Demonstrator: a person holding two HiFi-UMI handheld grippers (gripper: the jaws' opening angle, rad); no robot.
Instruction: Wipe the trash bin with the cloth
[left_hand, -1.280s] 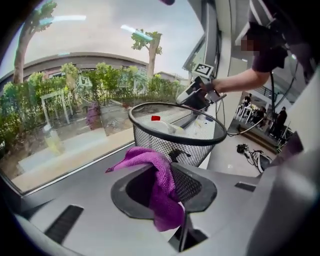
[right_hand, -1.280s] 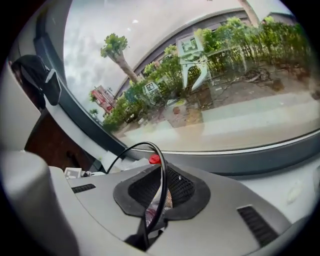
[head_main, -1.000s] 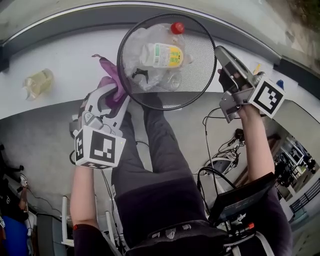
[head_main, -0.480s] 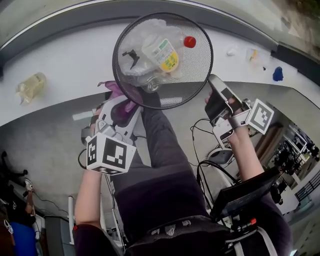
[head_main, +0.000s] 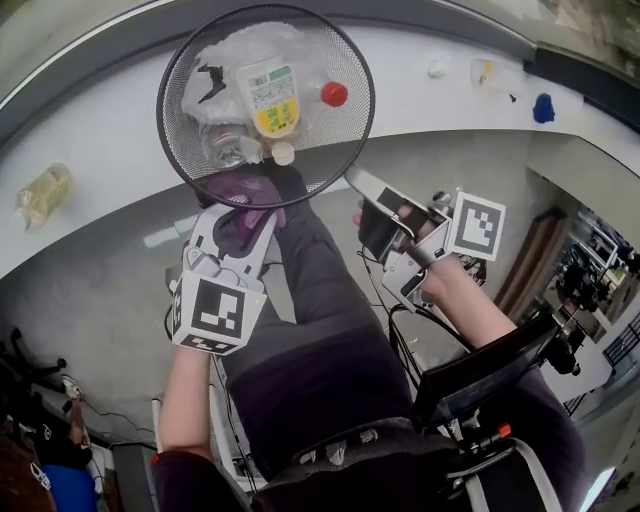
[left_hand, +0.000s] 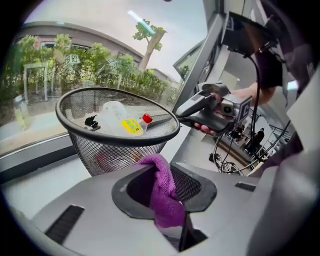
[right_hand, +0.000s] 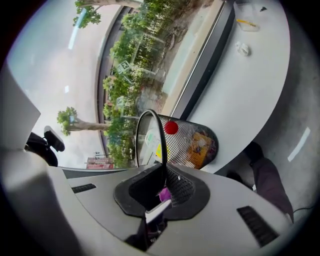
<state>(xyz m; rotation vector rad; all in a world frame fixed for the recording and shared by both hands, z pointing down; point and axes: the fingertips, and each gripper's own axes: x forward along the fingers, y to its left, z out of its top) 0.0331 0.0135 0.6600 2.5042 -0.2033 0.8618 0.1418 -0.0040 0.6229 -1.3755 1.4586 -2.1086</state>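
The trash bin (head_main: 345, 135) has shifted left along the white worktop (head_main: 110, 120) since a second ago, and both grippers have travelled with it. It now stands at the worktop's near edge with its open mouth facing up. Inside are a yellow-labelled bottle (head_main: 268, 95), a red cap (head_main: 334, 94) and crumpled clear plastic. The right gripper (head_main: 352, 178) is clamped narrowly on the bin's thin black rim at the right side. The left gripper (head_main: 245, 205) is closed on the purple cloth (head_main: 240, 188), and the cloth presses against the mesh wall just under the near rim. A squashed bottle (head_main: 43, 193) lies well apart on the left.
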